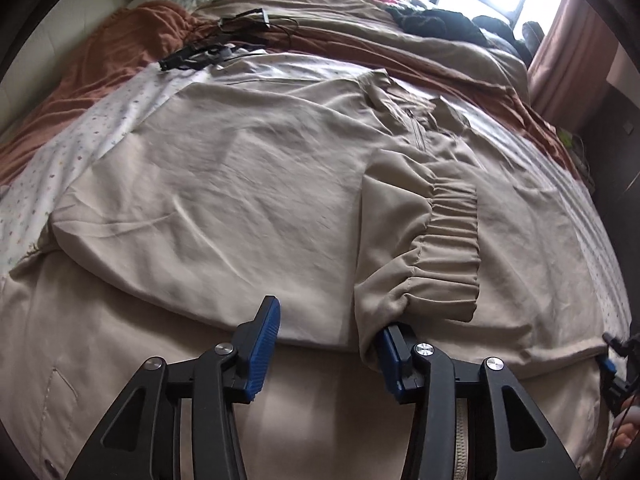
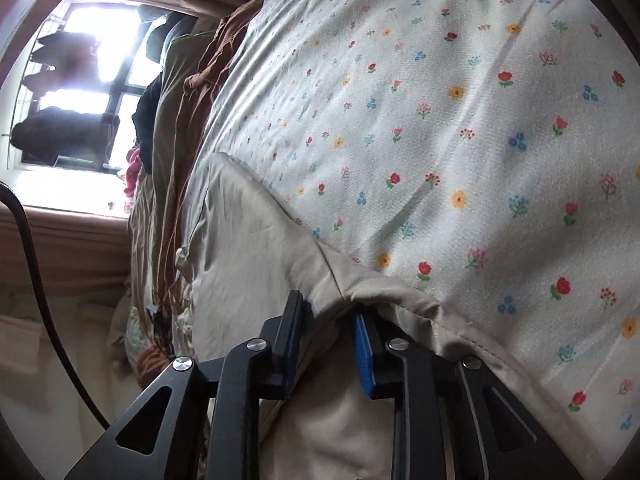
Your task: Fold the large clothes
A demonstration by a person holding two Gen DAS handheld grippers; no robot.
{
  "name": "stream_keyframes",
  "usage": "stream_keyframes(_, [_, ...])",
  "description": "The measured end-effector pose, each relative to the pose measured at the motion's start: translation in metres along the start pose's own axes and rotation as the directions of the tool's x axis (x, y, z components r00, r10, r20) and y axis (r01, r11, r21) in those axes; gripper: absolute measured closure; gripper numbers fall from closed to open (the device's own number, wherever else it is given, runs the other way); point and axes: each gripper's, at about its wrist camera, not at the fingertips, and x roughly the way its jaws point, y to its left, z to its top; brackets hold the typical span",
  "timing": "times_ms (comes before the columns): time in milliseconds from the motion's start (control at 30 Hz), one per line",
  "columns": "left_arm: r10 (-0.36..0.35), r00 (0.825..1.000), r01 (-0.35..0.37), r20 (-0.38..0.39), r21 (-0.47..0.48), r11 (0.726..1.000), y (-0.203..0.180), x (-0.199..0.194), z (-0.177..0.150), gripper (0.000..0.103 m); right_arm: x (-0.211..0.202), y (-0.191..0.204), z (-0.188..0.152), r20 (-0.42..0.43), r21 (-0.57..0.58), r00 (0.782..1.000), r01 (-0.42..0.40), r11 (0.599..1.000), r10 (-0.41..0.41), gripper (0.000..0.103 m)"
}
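A large beige jacket [image 1: 224, 184] lies spread on the bed, one sleeve folded across it and ending in a gathered elastic cuff [image 1: 452, 240]. My left gripper [image 1: 328, 340] hovers low over the near folded edge with its jaws apart. Its right finger [image 1: 394, 356] is tucked under the sleeve's edge and its left pad is bare. In the right wrist view, the jacket's hem [image 2: 384, 292] puckers between the tips of my right gripper [image 2: 328, 320]. Those jaws stand narrowly apart around the bunched cloth. The right gripper [image 1: 612, 364] also shows at the left wrist view's right edge.
A white floral sheet [image 2: 460, 120] covers the bed under the jacket. Brown and tan blankets [image 1: 120, 52], dark clothes [image 1: 436, 20] and black cables [image 1: 208, 52] lie at the far side. A window [image 2: 84, 60] with curtains is beyond. A black cable [image 2: 36, 264] hangs at the left.
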Motion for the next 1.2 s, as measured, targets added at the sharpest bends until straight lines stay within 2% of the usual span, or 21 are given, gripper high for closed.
stream_keyframes(133, [-0.005, 1.000, 0.005, 0.009, -0.040, 0.999, 0.011, -0.003, 0.005, 0.055, 0.001, 0.004, -0.002, -0.007, -0.018, 1.000, 0.003, 1.000, -0.004, 0.078])
stream_keyframes(300, [-0.073, 0.997, 0.077, 0.027, -0.195, 0.978, 0.041, -0.014, 0.010, 0.054, 0.002, 0.005, -0.003, 0.002, -0.021, 1.000, 0.012, 1.000, -0.012, 0.080])
stream_keyframes(333, [-0.067, 0.997, 0.073, 0.035, -0.215, 0.974, 0.046, -0.016, 0.010, 0.055, 0.002, 0.004, -0.002, 0.004, -0.020, 1.000, 0.013, 1.000, -0.012, 0.081])
stream_keyframes(400, [0.041, 0.998, -0.026, 0.055, -0.251, 0.968, 0.057, -0.024, 0.012, 0.055, 0.001, 0.004, -0.003, 0.013, -0.025, 1.000, 0.018, 1.000, -0.018, 0.081])
stream_keyframes(433, [0.067, 0.995, -0.047, 0.067, -0.271, 0.961, 0.063, -0.027, 0.012, 0.055, 0.001, 0.005, -0.003, 0.016, -0.027, 1.000, 0.021, 0.999, -0.021, 0.081])
stream_keyframes(567, [-0.050, 0.999, 0.053, 0.017, -0.346, 0.937, 0.079, -0.022, 0.010, 0.055, -0.001, 0.006, -0.007, 0.024, -0.024, 0.999, 0.031, 0.999, -0.030, 0.081])
stream_keyframes(667, [-0.054, 0.999, 0.052, 0.001, -0.301, 0.952, 0.067, -0.019, 0.008, 0.055, -0.001, 0.007, -0.011, 0.037, -0.030, 0.999, 0.040, 0.999, -0.038, 0.082])
stream_keyframes(767, [-0.079, 0.996, 0.069, -0.031, -0.235, 0.969, 0.048, -0.008, 0.008, 0.055, 0.002, 0.006, -0.010, 0.042, -0.031, 0.999, 0.035, 0.999, -0.034, 0.087])
stream_keyframes(800, [-0.094, 0.994, 0.080, -0.050, -0.228, 0.970, 0.045, -0.003, 0.007, 0.057, 0.002, 0.005, -0.009, 0.044, -0.030, 0.999, 0.032, 0.999, -0.031, 0.089])
stream_keyframes(833, [-0.101, 0.993, 0.084, -0.067, -0.225, 0.971, 0.044, 0.002, 0.006, 0.063, 0.003, 0.004, -0.008, 0.045, -0.030, 0.999, 0.029, 0.999, -0.028, 0.090])
stream_keyframes(867, [-0.089, 0.993, 0.070, -0.075, -0.219, 0.973, 0.041, 0.006, 0.006, 0.063, 0.003, 0.004, -0.007, 0.049, -0.033, 0.998, 0.030, 0.999, -0.029, 0.090])
stream_keyframes(1100, [-0.060, 0.998, 0.055, -0.028, -0.163, 0.985, 0.036, 0.017, 0.014, 0.064, 0.009, 0.008, -0.005, 0.050, -0.040, 0.998, 0.040, 0.998, -0.038, 0.091])
stream_keyframes(1200, [-0.048, 0.999, 0.043, -0.024, -0.174, 0.984, 0.039, 0.013, 0.016, 0.063, 0.008, 0.012, -0.006, 0.038, -0.051, 0.998, 0.058, 0.997, -0.056, 0.090])
